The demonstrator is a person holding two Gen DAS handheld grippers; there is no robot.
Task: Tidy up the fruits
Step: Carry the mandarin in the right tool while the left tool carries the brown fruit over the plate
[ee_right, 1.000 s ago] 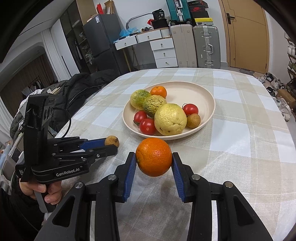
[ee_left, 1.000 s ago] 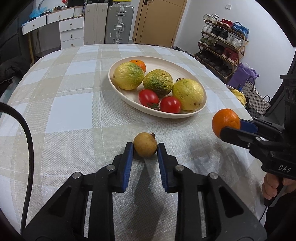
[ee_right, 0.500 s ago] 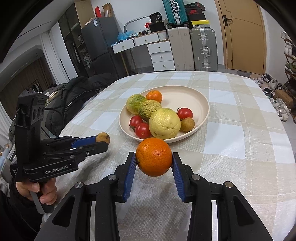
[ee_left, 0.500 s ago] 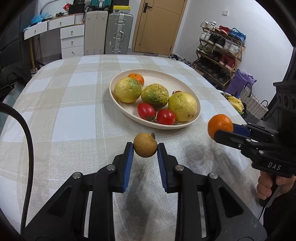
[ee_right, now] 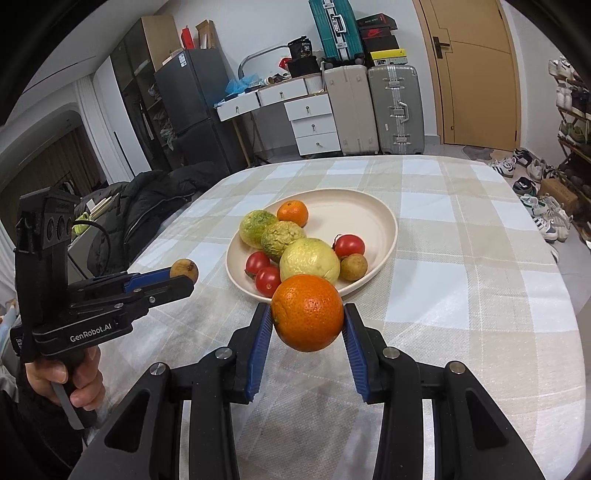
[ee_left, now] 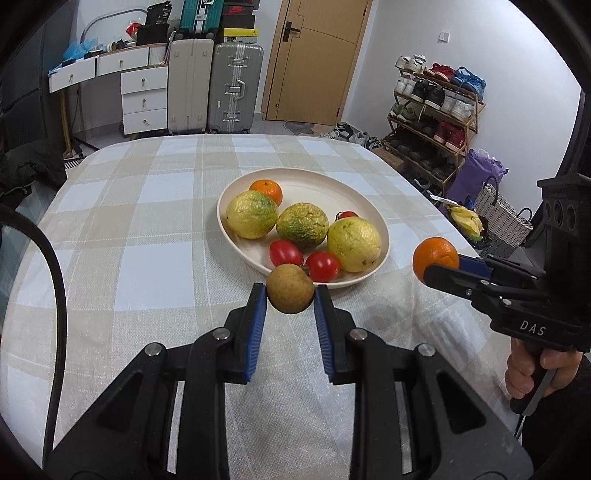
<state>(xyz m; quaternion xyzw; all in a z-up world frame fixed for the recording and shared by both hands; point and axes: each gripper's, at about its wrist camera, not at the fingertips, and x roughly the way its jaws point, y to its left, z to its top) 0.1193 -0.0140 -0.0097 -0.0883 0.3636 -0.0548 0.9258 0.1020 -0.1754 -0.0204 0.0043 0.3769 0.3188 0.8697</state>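
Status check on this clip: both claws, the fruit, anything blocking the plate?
Left claw shut on small brown fruit. Right claw shut on orange. Both held above the tablecloth, short of plate. Nothing in the way.

1. A lived-in room of a home, used both for eating and for storage.
2. A table under a beige-and-white checked tablecloth (ee_left: 147,229) bears a cream plate (ee_left: 369,206) of fruit.
3. Two hard-shell suitcases (ee_left: 238,88) stand against the far wall, with a teal one (ee_right: 330,27) higher up, beside a white drawer unit (ee_left: 144,99).
4. An open shoe rack (ee_left: 436,107) full of trainers stands near a wooden door (ee_left: 314,62).
5. A dark fridge (ee_right: 192,110) and a black jacket (ee_right: 147,206) heaped near the table complete the domestic clutter.
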